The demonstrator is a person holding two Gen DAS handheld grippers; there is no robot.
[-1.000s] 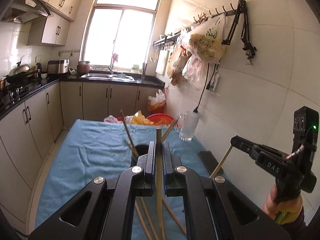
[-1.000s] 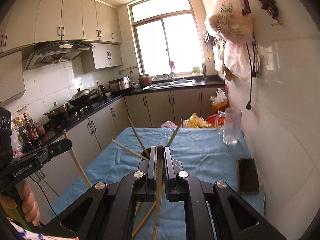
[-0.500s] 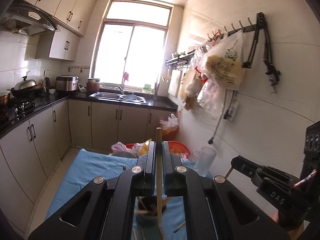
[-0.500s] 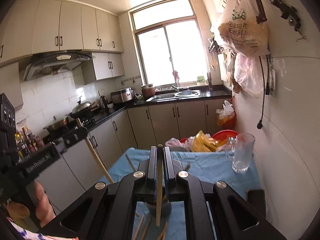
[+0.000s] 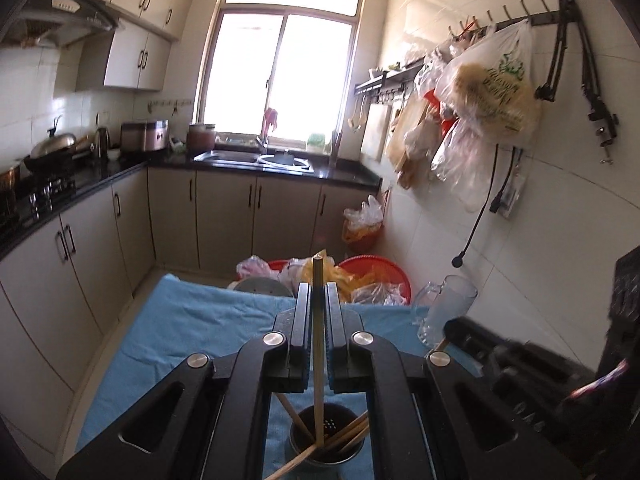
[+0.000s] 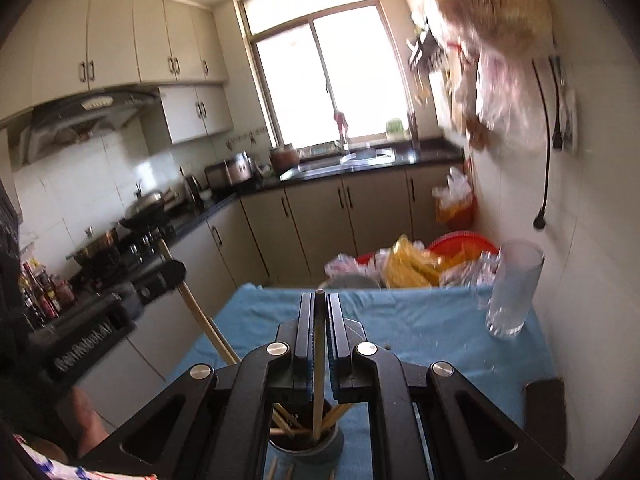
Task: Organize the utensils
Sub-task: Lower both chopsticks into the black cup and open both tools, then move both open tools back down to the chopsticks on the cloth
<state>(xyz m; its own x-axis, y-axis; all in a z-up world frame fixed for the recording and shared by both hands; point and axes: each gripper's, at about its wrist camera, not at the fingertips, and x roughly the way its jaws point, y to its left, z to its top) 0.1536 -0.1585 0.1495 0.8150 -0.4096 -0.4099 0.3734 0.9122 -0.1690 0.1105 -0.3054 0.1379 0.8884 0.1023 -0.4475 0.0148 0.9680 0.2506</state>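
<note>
My left gripper (image 5: 318, 292) is shut on a wooden chopstick (image 5: 317, 360) that stands upright between the pads. Its lower end points into the dark round utensil holder (image 5: 304, 444) on the blue cloth, where several chopsticks lean. My right gripper (image 6: 319, 300) is shut on a second chopstick (image 6: 318, 380), also upright over the holder (image 6: 334, 442). In the left wrist view the right gripper (image 5: 464, 330) shows blurred at the right. In the right wrist view the left gripper (image 6: 168, 274) is at the left, with its chopstick (image 6: 204, 320) slanting down.
A glass mug (image 6: 514, 288) stands at the table's far right by the tiled wall, and a black phone (image 6: 544, 404) lies nearer. Loose chopsticks (image 6: 280, 470) lie by the holder. Red basins with plastic bags (image 5: 372, 276) sit beyond the blue cloth's (image 5: 192, 320) far edge.
In both views the holder has slid from ahead of the fingers to right beneath them. Each gripper has kept its chopstick, and the two grippers have drawn closer together.
</note>
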